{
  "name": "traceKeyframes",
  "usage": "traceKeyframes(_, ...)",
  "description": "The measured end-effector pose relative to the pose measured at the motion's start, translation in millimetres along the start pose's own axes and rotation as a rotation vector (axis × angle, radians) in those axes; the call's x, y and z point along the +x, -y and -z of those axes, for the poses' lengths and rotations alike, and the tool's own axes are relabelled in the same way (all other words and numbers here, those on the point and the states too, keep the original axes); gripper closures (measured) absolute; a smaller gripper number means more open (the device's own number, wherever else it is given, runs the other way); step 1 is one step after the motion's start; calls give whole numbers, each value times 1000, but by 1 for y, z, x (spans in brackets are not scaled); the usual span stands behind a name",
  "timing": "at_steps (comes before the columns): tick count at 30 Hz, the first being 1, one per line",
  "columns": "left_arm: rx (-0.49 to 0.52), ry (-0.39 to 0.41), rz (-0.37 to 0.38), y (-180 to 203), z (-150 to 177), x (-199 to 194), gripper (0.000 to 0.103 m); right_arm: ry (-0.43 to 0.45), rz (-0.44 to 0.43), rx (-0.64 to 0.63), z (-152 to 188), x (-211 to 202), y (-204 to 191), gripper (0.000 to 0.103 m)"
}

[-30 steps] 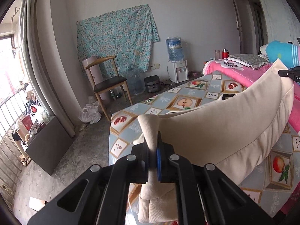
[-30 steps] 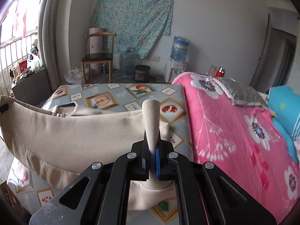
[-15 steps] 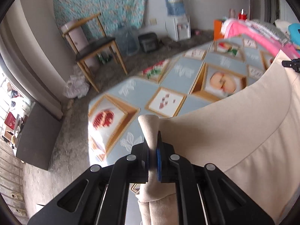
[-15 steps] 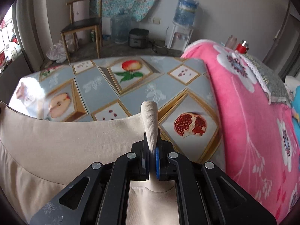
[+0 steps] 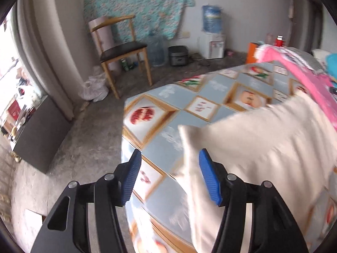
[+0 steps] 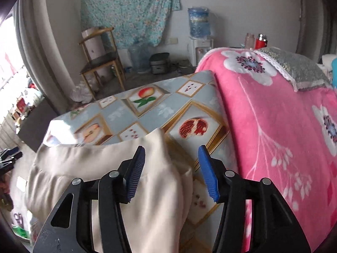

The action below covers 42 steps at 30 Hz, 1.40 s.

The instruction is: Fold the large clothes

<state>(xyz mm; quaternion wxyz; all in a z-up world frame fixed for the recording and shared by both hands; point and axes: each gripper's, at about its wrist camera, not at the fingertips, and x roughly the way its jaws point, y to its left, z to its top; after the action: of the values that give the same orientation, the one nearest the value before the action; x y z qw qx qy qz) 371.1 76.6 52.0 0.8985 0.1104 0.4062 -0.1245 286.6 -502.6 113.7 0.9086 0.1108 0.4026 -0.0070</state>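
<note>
Your left gripper [image 5: 168,172] has its jaws opening, blue pads [image 5: 209,179] apart, and the corner of the cream garment [image 5: 263,147] sits loose between them, close against the right-hand pad; whether it touches is lost in blur, and nothing is pinched. Your right gripper [image 6: 171,170] is likewise opening, its pads [image 6: 137,171] spread with the garment's other corner [image 6: 134,189] lying in the gap, nearer the left-hand pad and unclamped.

You have the garment draped over the near part of the fruit-patterned sheet [image 6: 147,113] on the bed, spanning between both grippers. In your right wrist view its upper edge runs roughly level across the sheet, and the cloth hangs down toward you over the bed's edge. In your left wrist view it is streaked with motion blur and reaches right as far as the pink floral blanket [image 6: 273,126], which covers the bed beside the sheet.

Beyond the bed stand a wooden chair [image 5: 120,52] and a water dispenser [image 6: 199,33] against the wall.
</note>
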Motion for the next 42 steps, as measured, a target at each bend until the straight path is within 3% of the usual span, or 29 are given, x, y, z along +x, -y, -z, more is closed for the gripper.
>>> traceKeyframes(3, 70, -10, 29, 31, 32, -29, 41, -43, -28, -34, 39, -25, -12, 45)
traceKeyframes(5, 84, -8, 68, 52, 52, -46, 37, -59, -51, -10, 67, -38, -19, 29)
traceKeyframes(10, 30, 51, 114, 94, 99, -92, 25, -55, -55, 144, 134, -71, -27, 14)
traceKeyframes(13, -5, 93, 128, 116, 122, -117, 20, -86, -43, 178, 167, -84, -46, 14)
traceKeyframes(17, -74, 134, 172, 136, 143, -147, 6, -70, -42, 150, 195, -113, -79, 9)
traceKeyframes(20, -120, 148, 194, 144, 152, -165, 5, -36, -25, 103, 204, -133, -101, 8)
traceKeyframes(26, -184, 203, 121, 151, 154, -196, 5, 37, 23, 10, 209, -164, -132, 7)
traceKeyframes(29, -206, 226, 66, 149, 149, -205, 5, 78, 96, -44, 207, -175, -146, 7)
traceKeyframes(34, -180, 228, -120, 156, 139, -206, 5, 130, 211, -117, 203, -184, -163, 7)
traceKeyframes(42, -113, 179, -156, 168, 129, -194, 5, 155, 221, -141, 200, -185, -178, 7)
